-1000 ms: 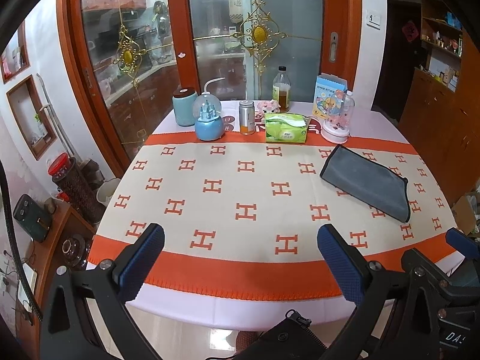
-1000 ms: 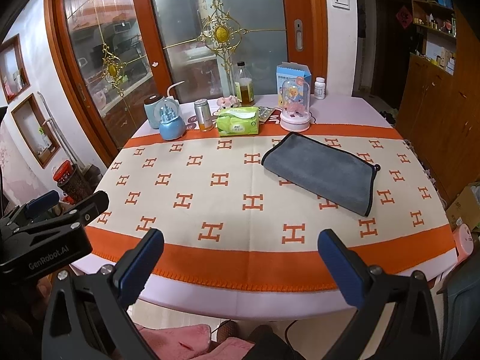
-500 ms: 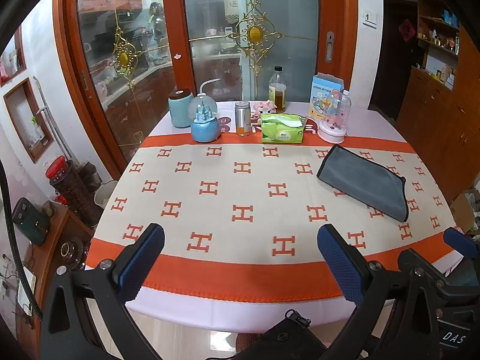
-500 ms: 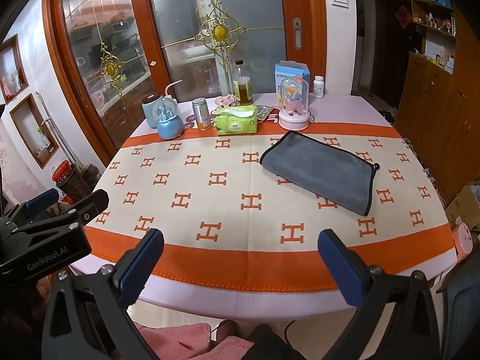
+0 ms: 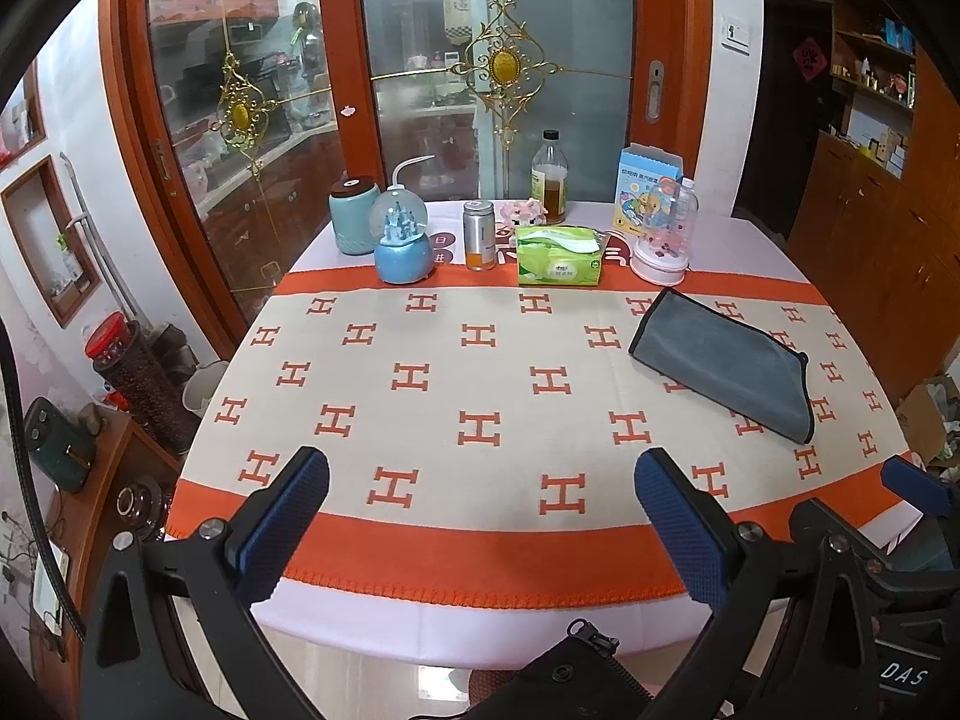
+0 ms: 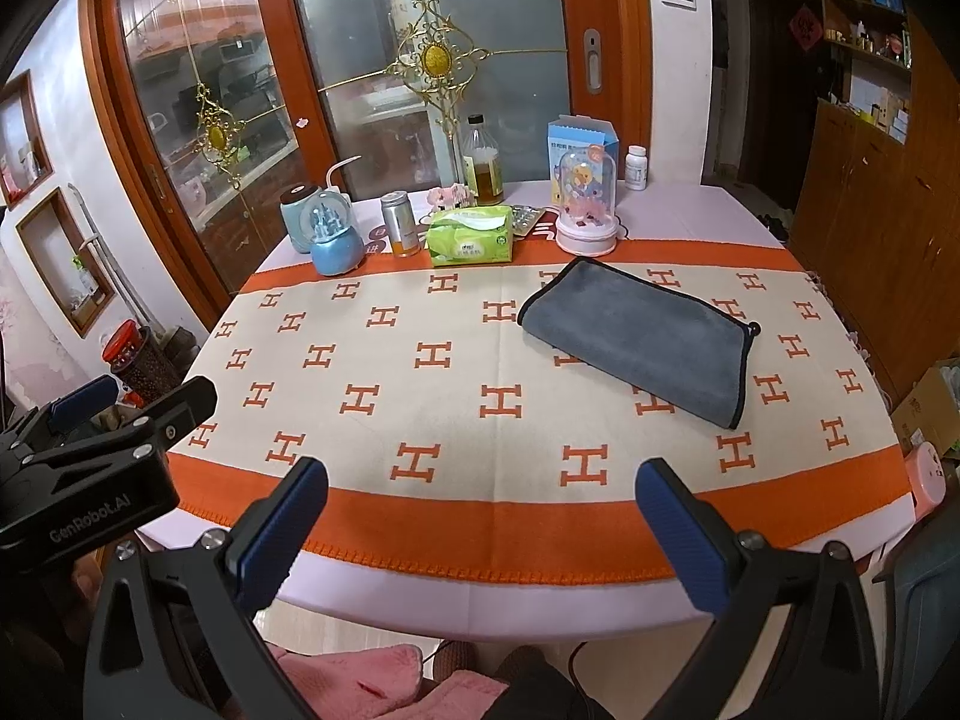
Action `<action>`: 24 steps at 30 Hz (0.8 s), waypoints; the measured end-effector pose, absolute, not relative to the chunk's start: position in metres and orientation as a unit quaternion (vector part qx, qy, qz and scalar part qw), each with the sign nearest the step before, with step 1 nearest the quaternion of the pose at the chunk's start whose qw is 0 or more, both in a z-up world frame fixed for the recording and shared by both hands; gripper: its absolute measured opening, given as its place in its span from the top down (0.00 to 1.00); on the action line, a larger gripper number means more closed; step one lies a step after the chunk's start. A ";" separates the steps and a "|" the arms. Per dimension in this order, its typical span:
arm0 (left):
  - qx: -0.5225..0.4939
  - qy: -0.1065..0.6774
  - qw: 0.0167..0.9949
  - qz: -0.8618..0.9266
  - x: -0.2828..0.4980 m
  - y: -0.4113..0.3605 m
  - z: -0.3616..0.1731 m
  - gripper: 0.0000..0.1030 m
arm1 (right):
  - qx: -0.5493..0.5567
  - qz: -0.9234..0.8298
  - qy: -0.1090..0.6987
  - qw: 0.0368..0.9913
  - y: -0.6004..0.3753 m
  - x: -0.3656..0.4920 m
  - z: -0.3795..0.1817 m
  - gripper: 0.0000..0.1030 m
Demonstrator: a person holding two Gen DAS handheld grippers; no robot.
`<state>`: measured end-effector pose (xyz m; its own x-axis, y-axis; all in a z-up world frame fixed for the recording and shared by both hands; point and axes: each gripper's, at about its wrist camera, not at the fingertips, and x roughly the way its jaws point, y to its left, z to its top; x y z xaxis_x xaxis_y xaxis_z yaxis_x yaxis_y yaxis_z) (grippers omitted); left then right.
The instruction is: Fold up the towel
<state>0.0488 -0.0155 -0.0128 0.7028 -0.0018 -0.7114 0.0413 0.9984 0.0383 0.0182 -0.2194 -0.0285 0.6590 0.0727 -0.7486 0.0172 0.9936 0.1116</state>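
A grey towel [image 5: 726,366] with dark edging lies folded flat on the right half of the table; it also shows in the right wrist view [image 6: 639,339]. My left gripper [image 5: 480,516] is open and empty, held over the table's near edge, well short of the towel. My right gripper [image 6: 483,525] is open and empty, also at the near edge. The right gripper's body shows at the lower right of the left wrist view [image 5: 912,486], and the left gripper's body [image 6: 90,450] at the left of the right wrist view.
The table [image 6: 420,396] has a cream cloth with orange H marks. Along its far edge stand a blue snow globe [image 5: 403,240], a metal can [image 5: 479,235], a green tissue pack [image 5: 558,255], a bottle [image 5: 548,177], a pink dome toy [image 5: 663,234] and a box [image 5: 645,180].
Both grippers have drifted slightly, so the table scene sits a little further off in view. The towel has not moved and both grippers stay open.
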 end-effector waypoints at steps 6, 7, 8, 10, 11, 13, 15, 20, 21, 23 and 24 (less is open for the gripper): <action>0.026 0.385 0.923 -0.012 0.049 -0.016 -0.013 0.01 | 0.055 0.015 0.413 0.909 -0.219 0.019 -0.029 0.00; 0.026 0.384 0.923 -0.012 0.050 -0.016 -0.013 0.01 | 0.055 0.015 0.413 0.909 -0.219 0.019 -0.029 0.00; 0.025 0.385 0.923 -0.012 0.051 -0.015 -0.013 0.01 | 0.055 0.015 0.413 0.909 -0.219 0.019 -0.029 0.00; 0.025 0.385 0.923 -0.012 0.052 -0.015 -0.013 0.01 | 0.055 0.015 0.413 0.909 -0.219 0.019 -0.029 0.00; 0.025 0.385 0.922 -0.012 0.052 -0.015 -0.013 0.01 | 0.055 0.015 0.413 0.909 -0.218 0.019 -0.029 0.00; 0.025 0.385 0.922 -0.012 0.052 -0.015 -0.013 0.01 | 0.055 0.015 0.413 0.909 -0.218 0.020 -0.029 0.00; 0.024 0.385 0.923 -0.012 0.053 -0.014 -0.013 0.01 | 0.054 0.016 0.413 0.909 -0.218 0.021 -0.029 0.00; 0.025 0.385 0.922 -0.012 0.053 -0.013 -0.013 0.01 | 0.054 0.016 0.414 0.909 -0.217 0.021 -0.029 0.00; 0.025 0.385 0.922 -0.012 0.053 -0.013 -0.013 0.01 | 0.055 0.015 0.414 0.909 -0.217 0.021 -0.029 0.00; 0.025 0.385 0.922 -0.012 0.053 -0.013 -0.013 0.01 | 0.055 0.015 0.414 0.909 -0.217 0.021 -0.029 0.00; 0.025 0.385 0.922 -0.012 0.053 -0.013 -0.013 0.01 | 0.055 0.015 0.414 0.909 -0.217 0.022 -0.029 0.00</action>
<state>0.0534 -0.0132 -0.0128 0.7032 -0.0038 -0.7110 0.0419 0.9985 0.0360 0.0215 -0.2174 -0.0285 0.6571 0.0727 -0.7503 0.0182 0.9935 0.1122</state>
